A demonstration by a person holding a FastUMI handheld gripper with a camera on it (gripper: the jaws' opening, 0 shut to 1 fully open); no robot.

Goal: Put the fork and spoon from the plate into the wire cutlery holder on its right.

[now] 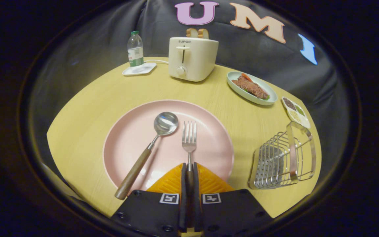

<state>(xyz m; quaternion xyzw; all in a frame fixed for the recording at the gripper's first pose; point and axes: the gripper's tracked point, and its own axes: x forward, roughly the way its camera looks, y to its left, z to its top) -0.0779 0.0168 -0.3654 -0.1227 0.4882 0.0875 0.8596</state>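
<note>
the hand-held gripper point(189, 166) is closed almost fully, its two fingers pressed on either side of the wooden handle of the steel fork point(189, 140), which runs straight between them. the fork's tines point away from the gripper and lie over the middle of the round pink plate point(127, 138); whether the fork is lifted clear of the plate or resting on it cannot be told from this angle.

just left of the fork, the steel spoon with a brown wooden handle point(148, 154) lies on the same plate, bowl toward the centre and handle slanting out past the near rim over the pale yellow wooden table point(77, 131). nothing touches it.

the silver wire cutlery holder point(283, 158) stands on the table to the right of the plate, well apart from the fingers, and looks to have no cutlery in it.

so the task appears to be at its first stage: the fork is gripped but not yet carried across, and the spoon is untouched. what is left is to move the fork to the holder, drop it in, then come back for the spoon.
</note>
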